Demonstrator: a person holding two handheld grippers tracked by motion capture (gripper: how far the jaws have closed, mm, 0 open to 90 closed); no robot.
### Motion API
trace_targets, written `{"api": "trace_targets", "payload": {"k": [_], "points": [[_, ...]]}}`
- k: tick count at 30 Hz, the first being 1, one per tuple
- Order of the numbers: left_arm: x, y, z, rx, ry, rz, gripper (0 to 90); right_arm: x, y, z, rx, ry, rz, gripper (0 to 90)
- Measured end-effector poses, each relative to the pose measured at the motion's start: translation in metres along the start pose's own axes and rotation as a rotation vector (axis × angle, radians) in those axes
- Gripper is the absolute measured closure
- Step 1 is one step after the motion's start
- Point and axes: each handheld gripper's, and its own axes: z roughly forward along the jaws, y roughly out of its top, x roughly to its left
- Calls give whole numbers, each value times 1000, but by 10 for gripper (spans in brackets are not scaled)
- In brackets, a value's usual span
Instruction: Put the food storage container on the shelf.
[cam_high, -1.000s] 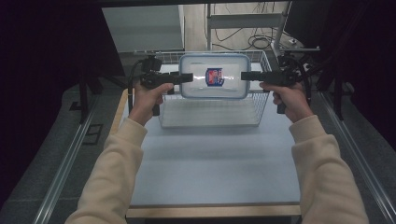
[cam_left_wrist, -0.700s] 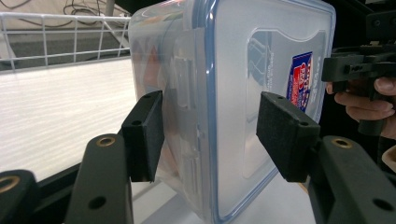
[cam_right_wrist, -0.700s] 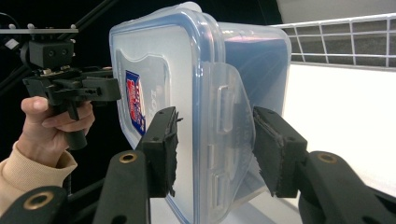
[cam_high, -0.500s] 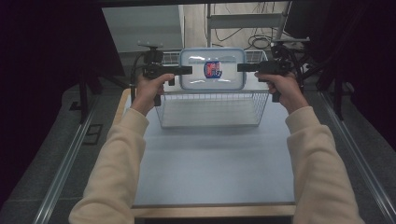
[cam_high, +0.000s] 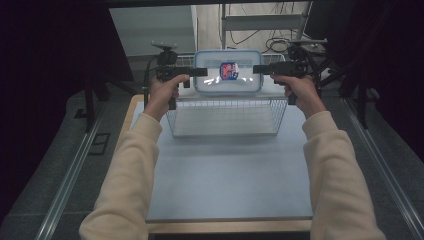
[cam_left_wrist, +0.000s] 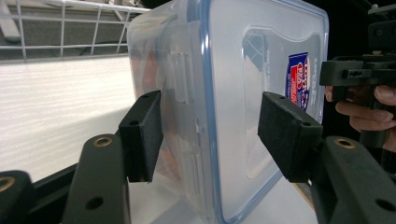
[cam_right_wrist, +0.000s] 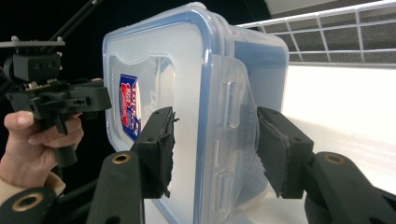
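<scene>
A clear plastic container (cam_high: 227, 71) with a blue-rimmed lid and a red-and-blue label hangs in the air above the far side of a wire basket (cam_high: 225, 102). My left gripper (cam_high: 202, 72) grips its left end and my right gripper (cam_high: 257, 69) its right end. In the left gripper view the container (cam_left_wrist: 224, 93) stands on edge between the black pads of my left gripper (cam_left_wrist: 212, 135), one on the body, one on the lid. The right gripper view shows my right gripper (cam_right_wrist: 215, 149) clamped across the container (cam_right_wrist: 187, 93) the same way.
The wire basket stands at the far end of the pale table (cam_high: 225, 175); its mesh wall (cam_left_wrist: 70, 28) and rim (cam_right_wrist: 327, 32) lie just behind the container. Dark stands and cables crowd the back. Metal rails run along both sides of the table.
Both grippers have raised the container out of the basket and carried it up and a little farther away. The basket has stayed where it was.
</scene>
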Motion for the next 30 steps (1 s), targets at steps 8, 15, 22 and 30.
{"api": "trace_targets", "payload": {"k": [8,15,22,30], "points": [[11,7,11,-14,-20,-76,382,-9,4,6,-9,1,94,478],[16,8,20,-24,-16,-99,333,-14,4,11,-39,-16,180,466],[16,8,27,-38,36,-79,313,-12,1,15,-63,-119,200,407],[12,4,21,-72,22,-73,277,-9,-3,2,-154,-131,171,346]]}}
